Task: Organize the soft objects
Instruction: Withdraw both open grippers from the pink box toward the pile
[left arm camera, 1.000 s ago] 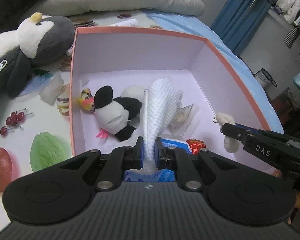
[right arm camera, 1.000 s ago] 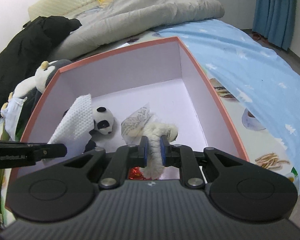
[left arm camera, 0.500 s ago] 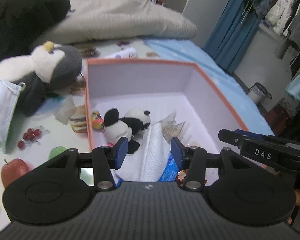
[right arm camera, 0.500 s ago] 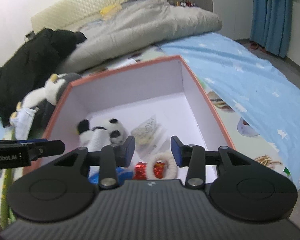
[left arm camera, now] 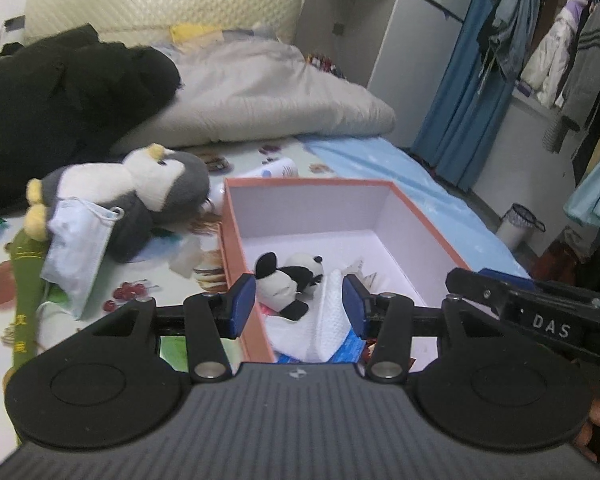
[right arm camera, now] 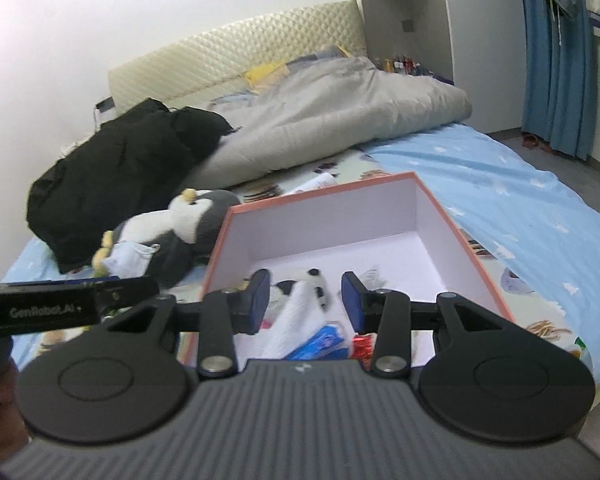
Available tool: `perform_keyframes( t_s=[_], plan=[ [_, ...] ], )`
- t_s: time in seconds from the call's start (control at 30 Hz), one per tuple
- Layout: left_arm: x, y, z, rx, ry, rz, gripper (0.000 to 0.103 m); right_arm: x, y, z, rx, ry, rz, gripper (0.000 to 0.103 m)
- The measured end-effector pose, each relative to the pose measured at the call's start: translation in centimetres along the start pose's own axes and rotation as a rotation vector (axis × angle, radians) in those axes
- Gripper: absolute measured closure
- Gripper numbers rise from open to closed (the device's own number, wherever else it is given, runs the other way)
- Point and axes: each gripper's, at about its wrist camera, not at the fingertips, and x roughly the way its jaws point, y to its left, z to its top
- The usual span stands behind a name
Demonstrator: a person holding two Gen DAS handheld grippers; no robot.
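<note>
A salmon-edged box (left arm camera: 432, 216) (right arm camera: 476, 260) with a white inside sits on the bed. In it lie a small panda plush (left arm camera: 288, 280) (right arm camera: 316, 280), a white knitted cloth (left arm camera: 324, 324) (right arm camera: 296, 320), a blue packet (right arm camera: 320, 340) and a red wrapper (right arm camera: 360, 346). My left gripper (left arm camera: 299, 306) hangs open above the box's near end, nothing between its pads. My right gripper (right arm camera: 305, 300) is likewise open and empty above the box. Each gripper shows at the edge of the other's view. A big grey and white penguin plush (left arm camera: 140, 196) (right arm camera: 180, 232) lies left of the box.
A blue face mask (left arm camera: 76, 248) rests against the penguin. A black garment (left arm camera: 60, 108) and a grey duvet (left arm camera: 268, 100) fill the far end of the bed. A fruit-print mat (left arm camera: 4, 288) lies at left. Blue curtains (left arm camera: 460, 92) and hanging clothes stand at right.
Both grippers have let go, the left of the white cloth and the right of the cream ring toy, which now lie in the box. Both have opened and risen back from the box.
</note>
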Motion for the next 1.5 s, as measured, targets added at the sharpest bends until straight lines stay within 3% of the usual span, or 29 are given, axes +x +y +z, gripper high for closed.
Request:
perform_keyframes(
  t_s=[0.37,0.8,1.23,1.5],
  plan=[
    [-7.3,3.1,-2.1,-0.021,-0.077,0.066,0.047,-3.8,4.7,-2.0,-0.049,-0.042,0.069,0.06],
    [-12.0,5.7,-5.7,-0.059,-0.079,0.122,0.047,-5.9,9.2,-4.1,-0.085,-0.015,0.161,0.06],
    [-14.4,7.9,-10.1,-0.106,-0.036,0.195,0.043,-7.1,11.7,-7.8,-0.094,0.045,0.186,0.06],
    [-13.9,10.0,-10.8,-0.15,-0.009,0.228,0.042,-5.6,13.0,-8.6,-0.112,0.084,0.2,0.06]
  ],
)
